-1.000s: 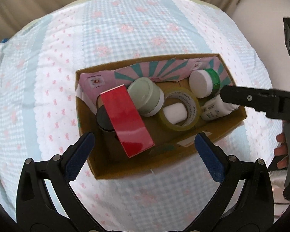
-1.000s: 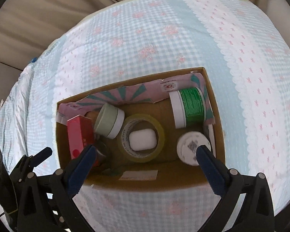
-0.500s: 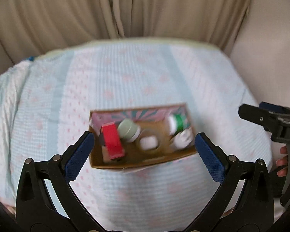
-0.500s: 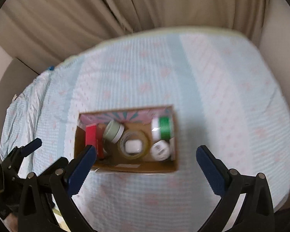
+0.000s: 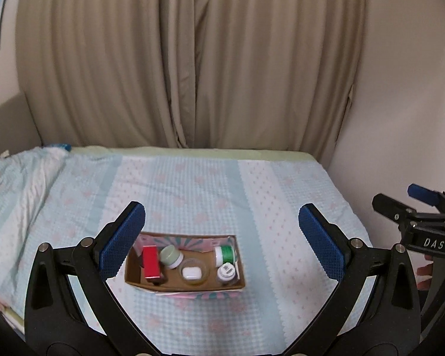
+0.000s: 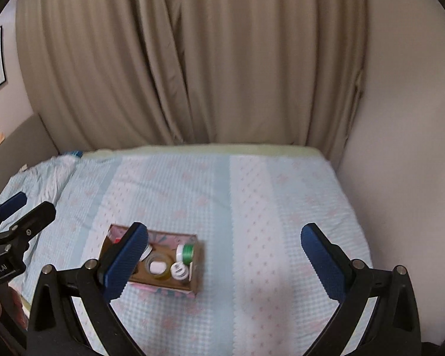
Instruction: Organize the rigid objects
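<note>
Cardboard box (image 5: 184, 286) sits on the bed (image 5: 192, 184), near the front edge and left of centre, open top up. Inside, left to right: red box (image 5: 150, 261) standing on end against the left wall, pale green jar (image 5: 171, 255) lying tilted beside it, tape roll (image 5: 194, 273) flat on the floor of the box with a white earbud case (image 5: 191, 272) sitting inside its ring, then a green-labelled bottle (image 5: 225, 254) lying at the back right and a white-capped bottle (image 5: 226, 271) upright in front of it. Pink-and-teal patterned flap lines the back wall of the box.

Left gripper (image 5: 222, 243) is above and in front of the box, jaws spread wide, nothing between the blue pads (image 5: 122, 240). Not touching the box.

Right gripper (image 6: 224, 259) is also wide apart and empty, held over bare bedspread to the right of the box; in the right wrist view its left pad overlaps the box's left half, so the red box and jar are mostly hidden there. Each gripper shows at the edge of the other's view, well apart from each other.

Beige curtain (image 5: 190, 59) behind the bed, wall (image 5: 406, 89) on the right.
</note>
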